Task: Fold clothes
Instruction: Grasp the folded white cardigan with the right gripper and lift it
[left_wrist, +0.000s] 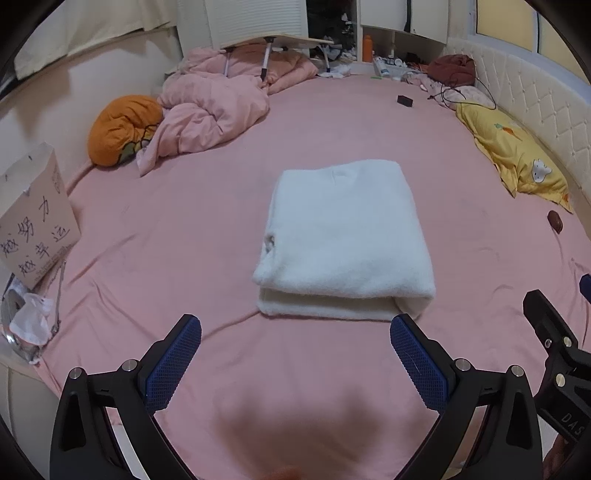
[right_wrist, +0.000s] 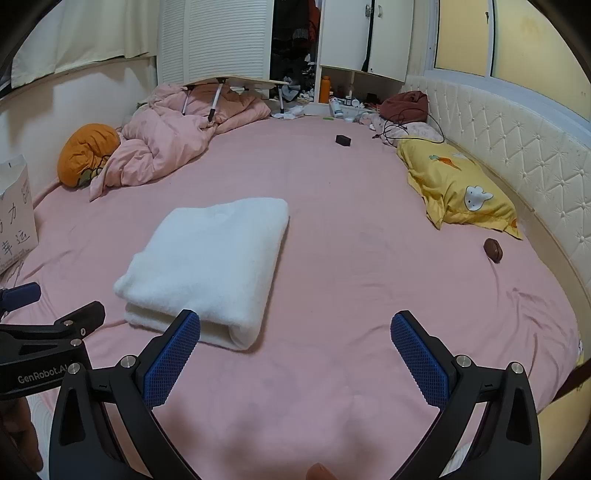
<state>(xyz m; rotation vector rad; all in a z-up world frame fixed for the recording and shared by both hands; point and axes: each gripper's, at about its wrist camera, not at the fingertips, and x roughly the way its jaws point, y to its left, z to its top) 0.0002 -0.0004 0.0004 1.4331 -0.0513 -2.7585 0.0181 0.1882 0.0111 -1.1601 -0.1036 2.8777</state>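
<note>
A white fleecy garment (left_wrist: 343, 240) lies folded into a thick rectangle on the pink bed sheet (left_wrist: 184, 229); it also shows in the right wrist view (right_wrist: 210, 266). My left gripper (left_wrist: 295, 328) is open and empty, just short of the garment's near folded edge. My right gripper (right_wrist: 295, 328) is open and empty, above bare sheet (right_wrist: 369, 258) to the right of the garment's near corner. Each gripper's black frame shows at the edge of the other's view: the right one (left_wrist: 554, 354), the left one (right_wrist: 48, 339).
A crumpled pink duvet (left_wrist: 210, 107), an orange cushion (left_wrist: 122, 129) and a folding table (left_wrist: 273, 42) are at the far left. A yellow pillow (left_wrist: 517, 155) lies along the padded headboard (left_wrist: 546, 103). A paper bag (left_wrist: 33, 218) stands left. Small dark objects (right_wrist: 493, 250) (right_wrist: 342, 140) lie on the sheet.
</note>
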